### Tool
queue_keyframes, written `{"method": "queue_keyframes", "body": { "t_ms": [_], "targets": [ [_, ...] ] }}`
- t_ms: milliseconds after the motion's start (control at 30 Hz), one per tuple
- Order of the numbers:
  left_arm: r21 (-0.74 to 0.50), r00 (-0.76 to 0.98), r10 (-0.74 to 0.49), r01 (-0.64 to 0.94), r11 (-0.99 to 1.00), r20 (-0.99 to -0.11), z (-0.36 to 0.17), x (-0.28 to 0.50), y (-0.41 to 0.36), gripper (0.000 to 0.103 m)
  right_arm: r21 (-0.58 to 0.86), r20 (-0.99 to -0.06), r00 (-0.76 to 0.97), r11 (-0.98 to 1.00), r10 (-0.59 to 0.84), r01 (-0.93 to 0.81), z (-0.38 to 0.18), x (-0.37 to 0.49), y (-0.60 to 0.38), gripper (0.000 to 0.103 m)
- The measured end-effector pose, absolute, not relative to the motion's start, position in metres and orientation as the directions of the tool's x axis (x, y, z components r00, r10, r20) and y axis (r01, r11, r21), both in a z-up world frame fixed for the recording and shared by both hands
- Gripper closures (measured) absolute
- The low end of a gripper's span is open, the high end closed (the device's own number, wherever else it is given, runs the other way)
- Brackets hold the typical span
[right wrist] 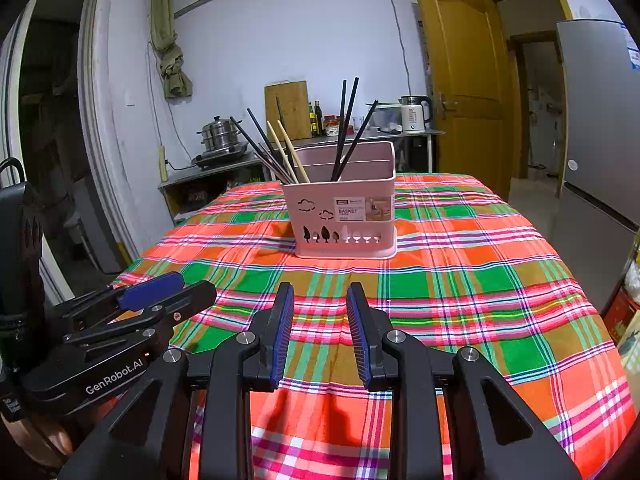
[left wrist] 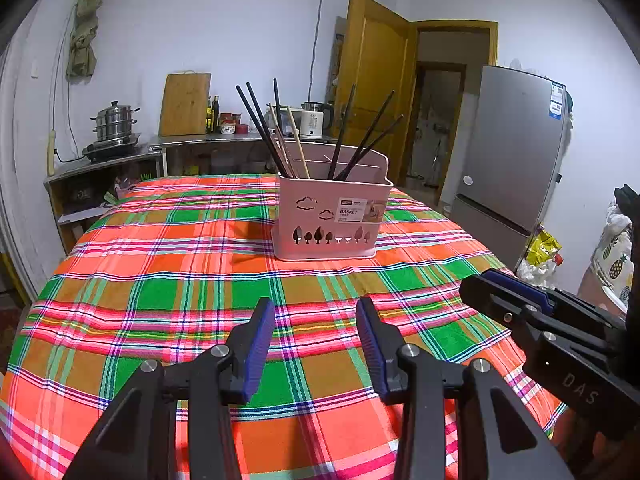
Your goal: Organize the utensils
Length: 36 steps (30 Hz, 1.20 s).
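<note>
Pink basket (left wrist: 332, 216) stands upright toward far edge of worktop (left wrist: 160, 280), on the plaid cloth. Black chopsticks (left wrist: 260, 128) and pale wooden chopsticks (left wrist: 298, 148) lean inside it. Left tongs (left wrist: 315, 312) open, empty, over near edge. Right tongs (right wrist: 320, 300) open, empty, alongside, well apart from basket.
</note>
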<state>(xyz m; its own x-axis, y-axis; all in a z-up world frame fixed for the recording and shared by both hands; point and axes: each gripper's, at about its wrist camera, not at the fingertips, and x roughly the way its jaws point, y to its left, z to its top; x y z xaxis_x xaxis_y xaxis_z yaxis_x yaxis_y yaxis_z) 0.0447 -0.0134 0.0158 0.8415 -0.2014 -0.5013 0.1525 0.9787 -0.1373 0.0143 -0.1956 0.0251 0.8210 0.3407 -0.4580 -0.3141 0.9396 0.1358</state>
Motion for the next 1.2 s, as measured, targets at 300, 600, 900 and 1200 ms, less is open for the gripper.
{"method": "queue_keyframes", "body": {
  "t_ms": [300, 600, 900, 1200],
  "targets": [
    [-0.137, 0.841, -0.201, 0.152, 0.979, -0.502, 0.0153, 0.0444, -0.014, 0.061, 0.139, -0.461, 0.819, 0.939, 0.342, -0.314, 0.024, 0.0133, -0.1952, 0.075],
    [-0.137, 0.84, -0.201, 0.152, 0.979, -0.503, 0.0148, 0.0446, -0.0138, 0.061, 0.14, -0.461, 0.819, 0.939, 0.342, -0.313, 0.0242, 0.0127, -0.1948, 0.075],
    [-0.136, 0.84, -0.203, 0.155, 0.979, -0.504, 0.0137, 0.0439, -0.0147, 0.061, 0.141, -0.463, 0.818, 0.939, 0.342, -0.313, 0.0235, 0.0103, -0.1943, 0.075],
    [-0.137, 0.839, -0.202, 0.153, 0.979, -0.505, 0.012, 0.0412, -0.0144, 0.061, 0.141, -0.463, 0.818, 0.94, 0.341, -0.312, 0.0232, 0.0094, -0.1928, 0.075]
  ]
}}
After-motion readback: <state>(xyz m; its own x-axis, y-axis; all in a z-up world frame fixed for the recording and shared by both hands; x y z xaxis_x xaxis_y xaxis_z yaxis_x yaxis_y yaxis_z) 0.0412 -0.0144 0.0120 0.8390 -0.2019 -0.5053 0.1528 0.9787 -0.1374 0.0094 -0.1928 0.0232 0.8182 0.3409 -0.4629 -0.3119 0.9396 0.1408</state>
